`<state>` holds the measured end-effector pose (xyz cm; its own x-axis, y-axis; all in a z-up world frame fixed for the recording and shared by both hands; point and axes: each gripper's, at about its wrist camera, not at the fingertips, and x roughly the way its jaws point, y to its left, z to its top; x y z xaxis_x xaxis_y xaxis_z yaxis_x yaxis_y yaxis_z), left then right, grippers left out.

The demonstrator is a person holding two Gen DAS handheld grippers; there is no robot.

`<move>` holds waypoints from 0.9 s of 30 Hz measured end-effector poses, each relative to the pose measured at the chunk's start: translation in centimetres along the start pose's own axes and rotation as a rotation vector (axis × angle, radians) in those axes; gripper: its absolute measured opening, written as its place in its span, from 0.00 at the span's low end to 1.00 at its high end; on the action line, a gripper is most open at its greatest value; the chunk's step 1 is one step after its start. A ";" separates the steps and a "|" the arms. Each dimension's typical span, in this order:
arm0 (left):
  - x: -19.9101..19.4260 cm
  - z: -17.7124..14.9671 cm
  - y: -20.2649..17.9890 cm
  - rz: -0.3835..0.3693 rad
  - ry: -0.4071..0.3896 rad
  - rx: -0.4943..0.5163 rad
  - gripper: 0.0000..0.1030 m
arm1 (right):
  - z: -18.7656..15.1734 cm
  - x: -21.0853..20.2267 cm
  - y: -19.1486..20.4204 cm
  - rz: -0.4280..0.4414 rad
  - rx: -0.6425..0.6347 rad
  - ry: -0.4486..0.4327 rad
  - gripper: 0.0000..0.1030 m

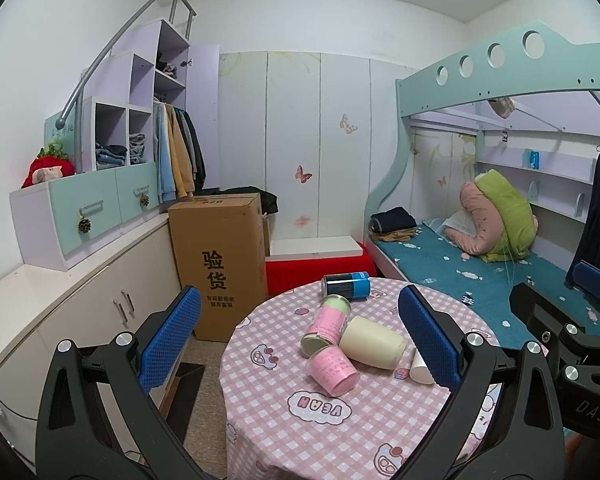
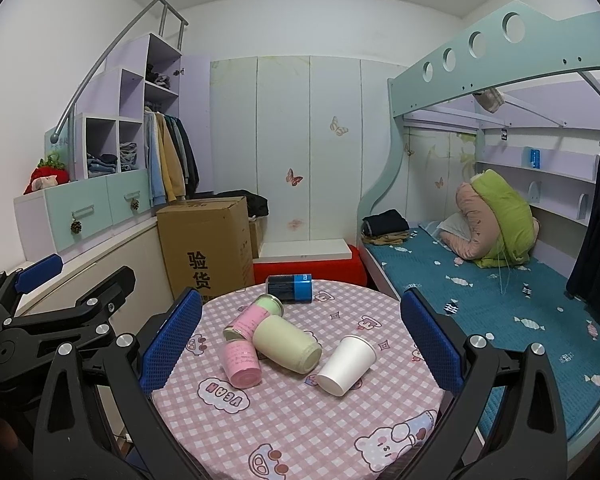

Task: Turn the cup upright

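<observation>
White paper, the cup (image 2: 347, 365) lies on its side on our pink checked round table (image 2: 300, 420), just right of a cluster we count as three more tipped containers: a cream cup (image 2: 287, 344) and two pink cans (image 2: 242, 365), touching one another. One blue-and-black can (image 2: 290, 288) lies apart at the far edge, with a cardboard box (image 2: 208, 246) and a bed (image 2: 500, 280) beyond. Our left gripper (image 1: 300, 338) and right gripper (image 2: 302, 338) both hang spread wide and empty above the table.
</observation>
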<state>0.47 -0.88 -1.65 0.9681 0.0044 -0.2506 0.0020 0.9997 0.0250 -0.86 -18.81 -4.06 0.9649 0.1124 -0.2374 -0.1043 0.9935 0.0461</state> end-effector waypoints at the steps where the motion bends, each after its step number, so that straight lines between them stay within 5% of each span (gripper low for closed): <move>1: 0.2 -0.3 -0.2 0.000 -0.001 -0.001 0.96 | -0.1 0.3 -0.1 0.000 0.002 0.001 0.93; 27: 3.9 -0.6 0.2 -0.024 0.069 0.005 0.96 | -0.6 3.7 -1.2 0.008 0.034 0.064 0.93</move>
<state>4.07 -0.64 -3.20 0.9483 -0.0176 -0.3169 0.0262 0.9994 0.0229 2.70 -19.60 -5.53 0.9466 0.1225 -0.2984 -0.1028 0.9914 0.0809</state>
